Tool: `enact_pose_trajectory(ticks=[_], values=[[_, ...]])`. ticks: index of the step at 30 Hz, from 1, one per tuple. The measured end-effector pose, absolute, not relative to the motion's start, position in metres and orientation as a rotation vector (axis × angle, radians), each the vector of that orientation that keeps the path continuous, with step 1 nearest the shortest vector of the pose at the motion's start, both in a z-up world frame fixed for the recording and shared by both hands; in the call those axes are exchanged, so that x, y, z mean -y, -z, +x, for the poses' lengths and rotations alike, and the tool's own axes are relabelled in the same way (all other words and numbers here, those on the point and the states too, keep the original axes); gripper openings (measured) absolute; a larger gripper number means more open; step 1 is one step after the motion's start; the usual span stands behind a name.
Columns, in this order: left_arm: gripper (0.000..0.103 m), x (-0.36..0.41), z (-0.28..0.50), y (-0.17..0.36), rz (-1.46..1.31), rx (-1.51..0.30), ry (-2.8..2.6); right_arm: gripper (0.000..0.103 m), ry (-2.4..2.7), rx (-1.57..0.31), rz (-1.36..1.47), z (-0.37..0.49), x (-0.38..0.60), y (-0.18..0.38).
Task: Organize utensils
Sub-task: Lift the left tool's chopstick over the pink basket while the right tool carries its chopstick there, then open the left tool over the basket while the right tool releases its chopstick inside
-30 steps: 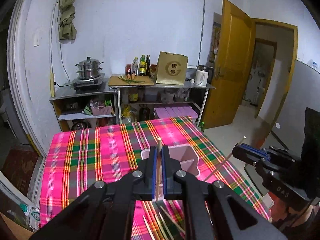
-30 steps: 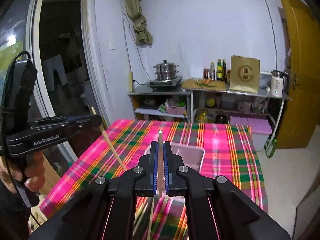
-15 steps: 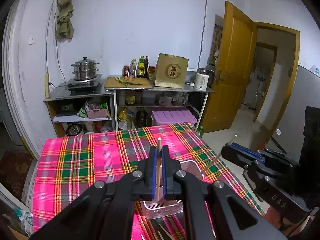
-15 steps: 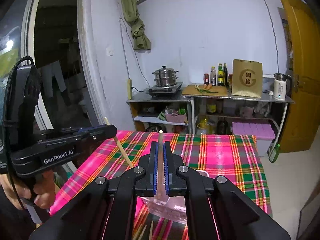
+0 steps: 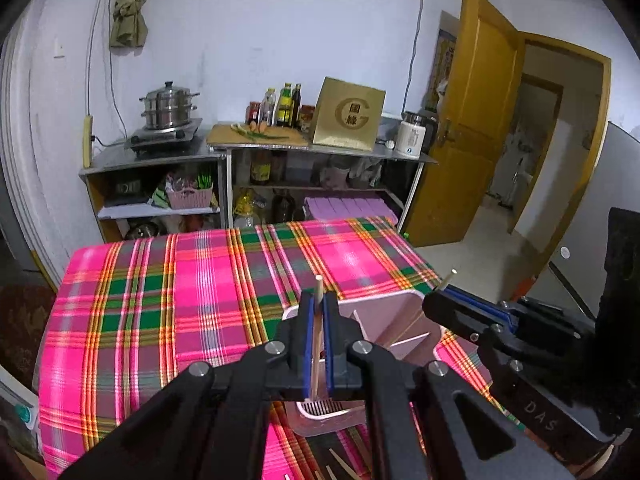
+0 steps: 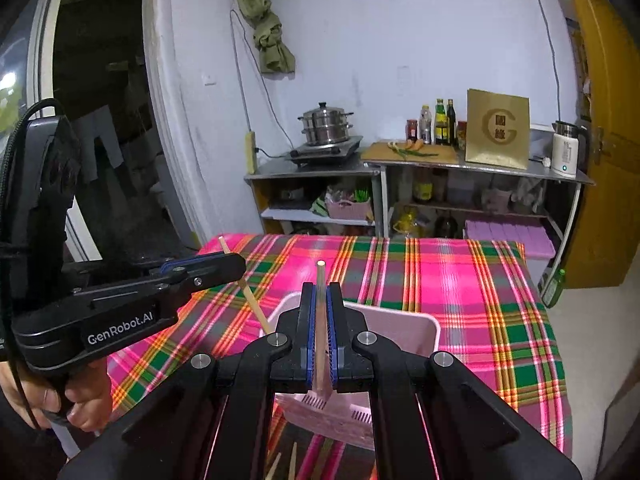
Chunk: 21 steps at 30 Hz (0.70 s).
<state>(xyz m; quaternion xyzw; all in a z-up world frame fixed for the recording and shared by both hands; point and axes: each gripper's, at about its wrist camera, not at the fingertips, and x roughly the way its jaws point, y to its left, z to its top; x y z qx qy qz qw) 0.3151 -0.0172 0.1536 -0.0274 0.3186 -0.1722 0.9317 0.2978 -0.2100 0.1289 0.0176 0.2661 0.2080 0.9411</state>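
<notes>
- Left gripper (image 5: 317, 344) is clenching a chopstick (image 5: 318, 320) above the holder (image 5: 404, 340).
- Right gripper (image 6: 320, 336) is clenching another chopstick (image 6: 320, 320).
- Risk: tilted sticks are likely catching the holder's rim, tipping it.

both chopsticks (each clamped in a gripper) have come down over the pink holder (image 5: 400, 312).
</notes>
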Motion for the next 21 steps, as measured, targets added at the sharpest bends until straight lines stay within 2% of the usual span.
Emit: enact_pose_trajectory(ticks=[15,19,21], values=[[0.007,0.014,0.316,-0.132,-0.057,-0.697,0.351,0.005,-0.417,-0.603,0.046,0.304,0.211,-0.103],[0.028,0.010,0.313,-0.134,-0.064,-0.687,0.339,0.005,-0.422,-0.619,0.044,0.302,0.211,-0.103],[0.029,0.007,0.308,-0.136,-0.073,-0.675,0.336,0.010,-0.419,-0.610,0.036,0.298,0.213,-0.105]])
